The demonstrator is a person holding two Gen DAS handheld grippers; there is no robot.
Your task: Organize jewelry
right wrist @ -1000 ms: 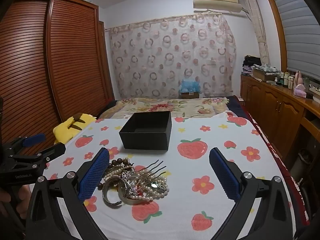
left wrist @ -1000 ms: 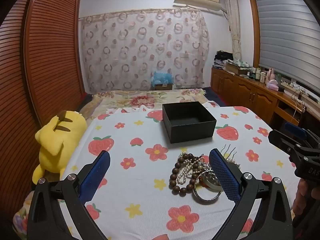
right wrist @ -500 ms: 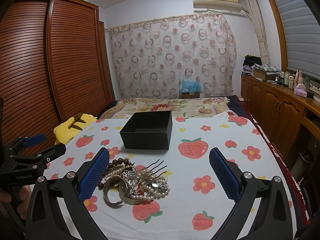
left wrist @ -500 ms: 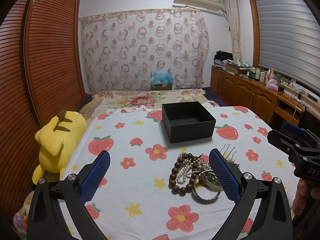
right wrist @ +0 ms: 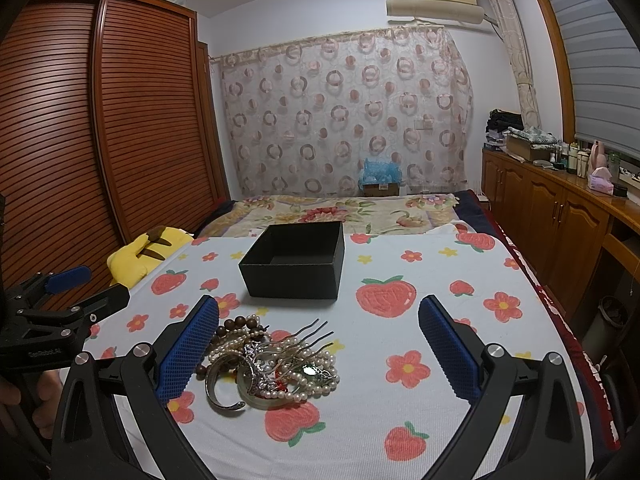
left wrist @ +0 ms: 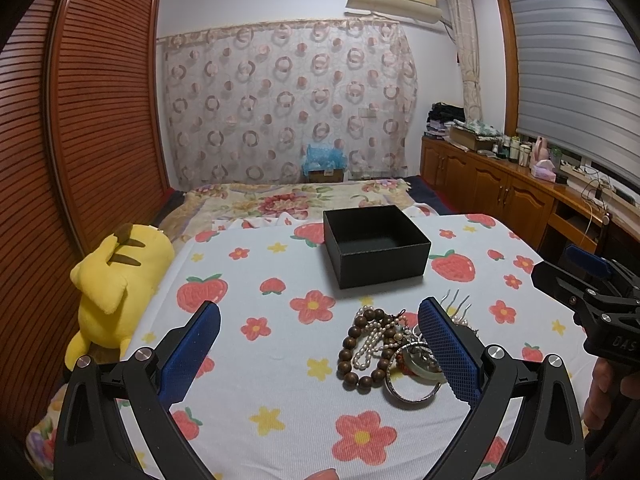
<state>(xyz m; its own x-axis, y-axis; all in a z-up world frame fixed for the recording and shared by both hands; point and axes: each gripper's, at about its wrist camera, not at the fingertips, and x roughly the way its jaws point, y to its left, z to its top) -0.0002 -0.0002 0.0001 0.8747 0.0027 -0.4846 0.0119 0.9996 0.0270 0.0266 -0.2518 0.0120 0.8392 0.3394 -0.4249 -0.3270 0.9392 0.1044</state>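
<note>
a tangle of jewelry (right wrist: 272,364) lies in a heap on the strawberry-print sheet (right wrist: 420,344) near the bed's front edge, with an open black box (right wrist: 294,266) standing apart from it toward the middle of the bed and apparently empty; the left gripper (left wrist: 320,356) and the right gripper (right wrist: 320,356) both hang above the sheet with their blue pads spread wide and nothing between them; in the left view the heap sits just inside the right-hand pad, and in the right view just inside the left-hand pad, so the pile lies between the two tools; a brown bead bracelet (left wrist: 354,352) curls on the heap's left side, a silver bangle (right wrist: 224,390) rests at its near edge, and a pronged hair comb (right wrist: 304,336) points toward the box, with pearl strands (right wrist: 316,380) wound through the lot; a yellow plush (left wrist: 116,284) slumps at the bed's left edge; no piece has yet been lifted, so the sorting looks to be at its very start, with a first pick being lined up; the next move probably calls for lowering one gripper onto a single outlying piece, likely the bangle or the bracelet, and closing on it alone, since the pearls may drag neighbours along, then carrying it over the box.
</note>
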